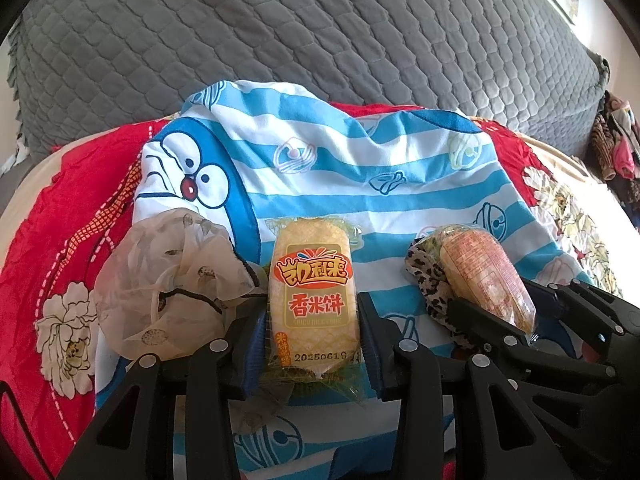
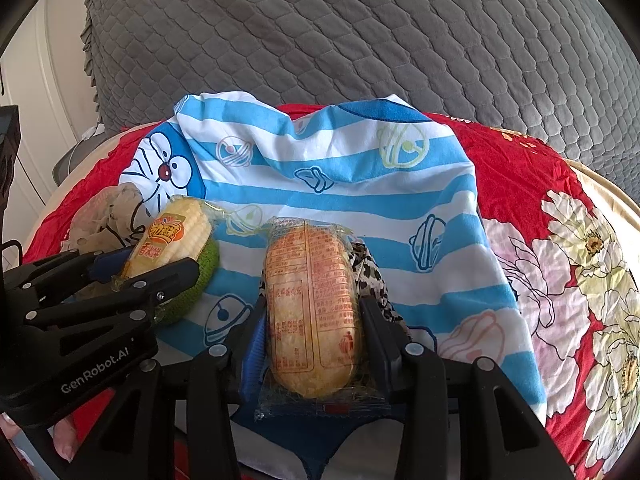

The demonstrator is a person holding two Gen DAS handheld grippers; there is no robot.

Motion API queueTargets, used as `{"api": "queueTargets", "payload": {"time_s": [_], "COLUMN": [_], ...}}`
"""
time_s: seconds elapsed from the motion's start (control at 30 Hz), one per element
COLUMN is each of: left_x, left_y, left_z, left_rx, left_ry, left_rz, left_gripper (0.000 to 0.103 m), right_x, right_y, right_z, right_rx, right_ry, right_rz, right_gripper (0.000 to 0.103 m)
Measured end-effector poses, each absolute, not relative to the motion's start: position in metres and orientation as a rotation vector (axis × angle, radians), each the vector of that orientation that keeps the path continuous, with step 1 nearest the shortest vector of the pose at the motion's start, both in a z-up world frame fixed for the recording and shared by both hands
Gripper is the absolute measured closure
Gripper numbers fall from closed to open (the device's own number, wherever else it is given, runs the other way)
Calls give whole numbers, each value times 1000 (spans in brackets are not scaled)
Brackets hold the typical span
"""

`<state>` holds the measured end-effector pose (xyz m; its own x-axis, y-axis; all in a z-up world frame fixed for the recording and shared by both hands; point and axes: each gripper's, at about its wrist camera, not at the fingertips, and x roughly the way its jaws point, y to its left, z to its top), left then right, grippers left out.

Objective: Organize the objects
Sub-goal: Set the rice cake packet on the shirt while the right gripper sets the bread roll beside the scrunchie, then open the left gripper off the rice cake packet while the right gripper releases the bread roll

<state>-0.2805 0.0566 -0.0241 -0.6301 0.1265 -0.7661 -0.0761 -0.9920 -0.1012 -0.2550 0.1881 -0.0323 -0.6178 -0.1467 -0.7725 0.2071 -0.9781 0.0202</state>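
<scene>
Grey quilt [image 1: 320,32]: covers the surface behind the work area, well apart from both grippers.
Red floral cloth [image 2: 532,184]: lies under the striped cloth and shows on both sides of it.
Striped cartoon cloth [image 1: 360,168]: crumpled on the red cloth; both snack packs sit over its near part.
Left gripper [image 1: 314,344]: jaws part open and closed on the face-up rice cracker pack [image 1: 314,292], one pad on each long side.
Right gripper [image 2: 314,340]: jaws part open and closed on the label-down rice cracker pack [image 2: 312,304] in the same way.
Long axis: each pack runs straight out along its gripper's fingers (near end at the pads, far end pointing at the quilt).
Nearest hand: each pack already sits between its own jaws; neither needs a reach.
Small items: a sheer scrunchie [image 1: 168,280] lies left of the left pack, a leopard scrunchie [image 1: 424,280] beside the right pack, a green knitted piece [image 2: 196,280] under the left pack.
</scene>
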Motion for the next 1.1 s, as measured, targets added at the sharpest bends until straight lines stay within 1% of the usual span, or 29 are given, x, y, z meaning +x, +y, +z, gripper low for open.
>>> {"api": "queueTargets", "payload": {"time_s": [0.57,0.7,0.97,1.1], "left_x": [-277,-276,-275,-273], "left_y": [56,55,53,51], "left_z": [-19,-19,-17,-15], "left_rx": [-1289,-1286,-1286,-1286], "left_ry": [-77,-83,-79,-79], "left_rz": [2739,2738,2741,2745], "left_gripper": [58,53,52,52], "right_x": [-255,-255,-256,-256], "right_y": [188,188,189,189], "right_z": [-31,-31,-30,-30], "right_rx": [1268,1272,1280,1280], "right_ry": [93,90,81,75], "right_rz": [-2654,-2652,-2647,-2648], "right_gripper": [58,56,53,48]}}
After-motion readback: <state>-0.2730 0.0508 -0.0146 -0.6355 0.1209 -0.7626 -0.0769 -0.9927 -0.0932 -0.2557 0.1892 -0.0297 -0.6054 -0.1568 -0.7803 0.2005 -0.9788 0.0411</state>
